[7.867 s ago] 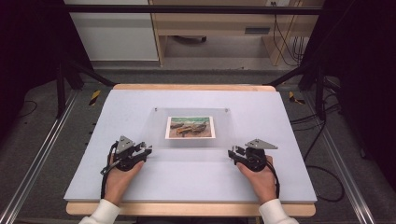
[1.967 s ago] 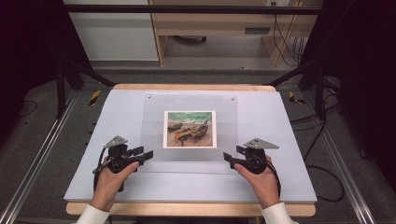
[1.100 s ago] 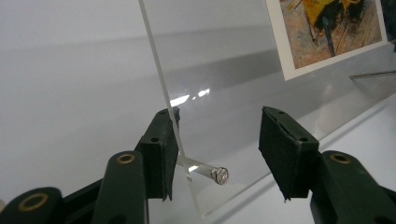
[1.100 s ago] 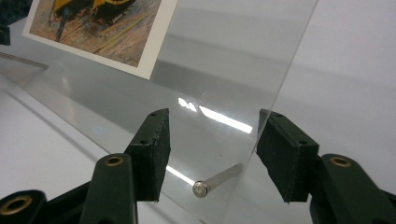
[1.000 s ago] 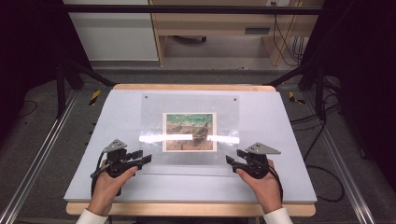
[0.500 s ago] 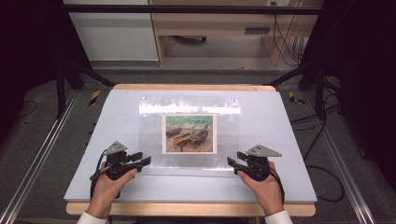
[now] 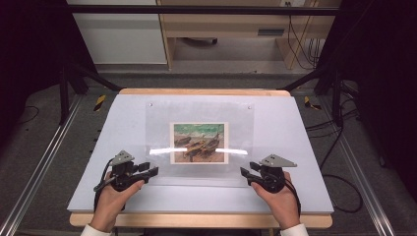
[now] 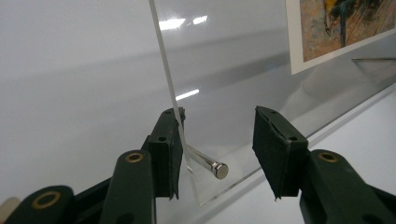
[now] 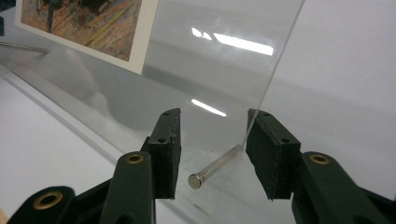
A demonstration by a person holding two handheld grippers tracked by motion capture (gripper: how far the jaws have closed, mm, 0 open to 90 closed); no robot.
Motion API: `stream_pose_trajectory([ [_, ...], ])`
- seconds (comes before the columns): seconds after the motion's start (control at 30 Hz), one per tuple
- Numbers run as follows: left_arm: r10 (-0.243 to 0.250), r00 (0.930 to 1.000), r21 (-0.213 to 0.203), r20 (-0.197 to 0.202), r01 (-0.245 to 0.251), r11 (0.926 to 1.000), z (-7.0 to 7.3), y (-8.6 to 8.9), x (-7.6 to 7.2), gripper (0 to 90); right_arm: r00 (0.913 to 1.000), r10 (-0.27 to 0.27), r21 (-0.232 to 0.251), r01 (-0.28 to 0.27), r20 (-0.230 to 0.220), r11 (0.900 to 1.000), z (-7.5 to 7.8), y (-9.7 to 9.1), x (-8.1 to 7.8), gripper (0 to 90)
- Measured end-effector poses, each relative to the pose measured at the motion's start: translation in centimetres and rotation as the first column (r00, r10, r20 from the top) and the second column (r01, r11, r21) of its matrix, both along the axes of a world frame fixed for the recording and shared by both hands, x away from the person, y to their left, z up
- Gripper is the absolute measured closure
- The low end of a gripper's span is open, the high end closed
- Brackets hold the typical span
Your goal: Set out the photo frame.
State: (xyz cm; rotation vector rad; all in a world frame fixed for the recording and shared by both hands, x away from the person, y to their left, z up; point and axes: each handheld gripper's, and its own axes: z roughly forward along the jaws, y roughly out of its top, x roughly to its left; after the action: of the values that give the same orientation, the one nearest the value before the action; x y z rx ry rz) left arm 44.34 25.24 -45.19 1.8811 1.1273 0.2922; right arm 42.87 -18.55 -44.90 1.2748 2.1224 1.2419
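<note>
A clear acrylic frame (image 7: 162,128) holding a boat picture (image 7: 199,142) stands tilted up on the white table (image 7: 305,196), its near edge down. My left gripper (image 7: 153,169) is at its near left corner and my right gripper (image 7: 246,169) at its near right corner. In the left gripper view the gripper (image 8: 219,135) is open around a metal pin (image 8: 208,163); the sheet's edge touches one jaw. In the right gripper view the gripper (image 9: 212,135) has just been closing around the other pin (image 9: 212,170), with gaps still showing.
Two small yellow-and-black tools (image 7: 100,102) (image 7: 308,102) lie beyond the table's far corners. Metal rails (image 7: 44,162) run along both sides. Cables (image 7: 344,191) trail on the floor at the right. A wooden cabinet (image 7: 221,29) stands behind.
The frame's far edge has swung up and away, so the sheet stands steeper than a second ago. Both hands have stayed at its near corners.
</note>
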Motion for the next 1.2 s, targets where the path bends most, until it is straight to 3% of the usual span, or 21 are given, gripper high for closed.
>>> stream_pose_trajectory([
  [1.2,-0.017,0.9998,0.055,0.006,0.017,0.9983,-0.39,-0.07,-1.0,55.6,0.9998,0.016,-0.038,-0.017,-0.011,0.9992,-0.24,-0.22,-1.03,64.5],
])
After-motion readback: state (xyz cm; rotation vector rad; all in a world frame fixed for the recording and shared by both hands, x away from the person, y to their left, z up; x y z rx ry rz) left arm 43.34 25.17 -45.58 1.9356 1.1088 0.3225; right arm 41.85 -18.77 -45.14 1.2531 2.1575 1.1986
